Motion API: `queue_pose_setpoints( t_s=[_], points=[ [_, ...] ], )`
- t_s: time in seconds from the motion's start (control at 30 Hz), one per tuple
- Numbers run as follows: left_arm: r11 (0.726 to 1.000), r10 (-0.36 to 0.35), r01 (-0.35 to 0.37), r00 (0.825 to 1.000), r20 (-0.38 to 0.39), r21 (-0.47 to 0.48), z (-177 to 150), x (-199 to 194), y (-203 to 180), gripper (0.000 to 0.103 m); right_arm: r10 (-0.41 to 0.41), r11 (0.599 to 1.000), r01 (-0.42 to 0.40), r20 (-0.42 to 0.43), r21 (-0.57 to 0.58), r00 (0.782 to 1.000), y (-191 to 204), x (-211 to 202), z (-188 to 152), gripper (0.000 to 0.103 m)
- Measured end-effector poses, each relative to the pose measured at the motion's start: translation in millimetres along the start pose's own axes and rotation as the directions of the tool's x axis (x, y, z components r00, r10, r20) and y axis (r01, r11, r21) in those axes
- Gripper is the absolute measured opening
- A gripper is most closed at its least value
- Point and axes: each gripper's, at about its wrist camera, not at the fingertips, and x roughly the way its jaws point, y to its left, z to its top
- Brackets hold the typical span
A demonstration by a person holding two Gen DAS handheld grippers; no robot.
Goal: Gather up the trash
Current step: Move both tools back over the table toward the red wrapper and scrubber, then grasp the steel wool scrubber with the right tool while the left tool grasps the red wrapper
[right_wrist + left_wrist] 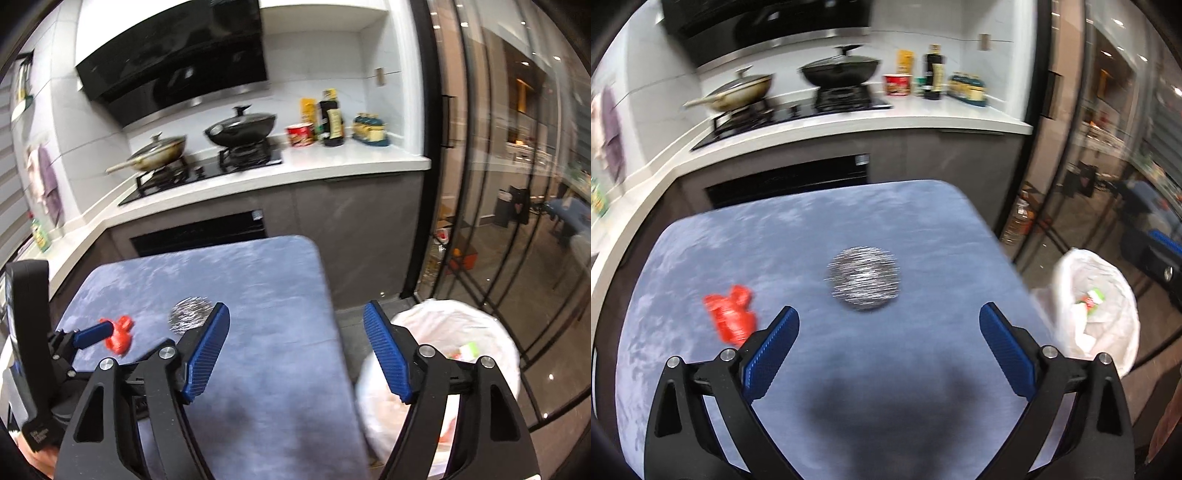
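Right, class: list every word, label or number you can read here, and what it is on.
None can be read.
Red cup: print blurred.
Dark bottle: label blurred.
Yellow packet: blurred.
Black handle: white lettering too small.
Oven: sticker too small.

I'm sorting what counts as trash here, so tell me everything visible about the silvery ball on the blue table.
The silvery ball looks like a steel-wool scourer: a rounded wad of shiny metallic strands, blurred in both views. It lies on the blue tabletop near its middle, with the crumpled red wrapper apart on one side. Nothing grips or touches it; the left gripper is open and empty just short of it.
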Motion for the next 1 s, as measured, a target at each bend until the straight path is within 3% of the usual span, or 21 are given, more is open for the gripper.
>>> queue_pose_setpoints(
  t_s=[0.27, 0.47, 0.7, 1.0],
  points=[
    [0.986, 0.091, -0.097, 0.995, -0.050, -0.133, -12, 24, 100, 0.094, 0.057, 0.997, -0.061, -0.094, -0.038, 0.994, 69, 52, -15, 0.075],
    [0.968, 0.102, -0.119, 0.991, -0.085, -0.222, -21, 42, 153, 0.094, 0.062, 0.995, -0.073, -0.154, -0.068, 0.986, 110, 97, -27, 0.077],
    [0.960, 0.088, -0.113, 0.990, -0.108, -0.258, -25, 64, 175, 0.094, 0.039, 0.991, -0.063, -0.200, -0.116, 0.979, 145, 146, -36, 0.078],
    [0.962, 0.075, -0.105, 0.989, -0.126, -0.251, -24, 89, 179, 0.094, 0.018, 0.989, -0.051, -0.239, -0.135, 0.971, 158, 182, -39, 0.078]
  ],
)
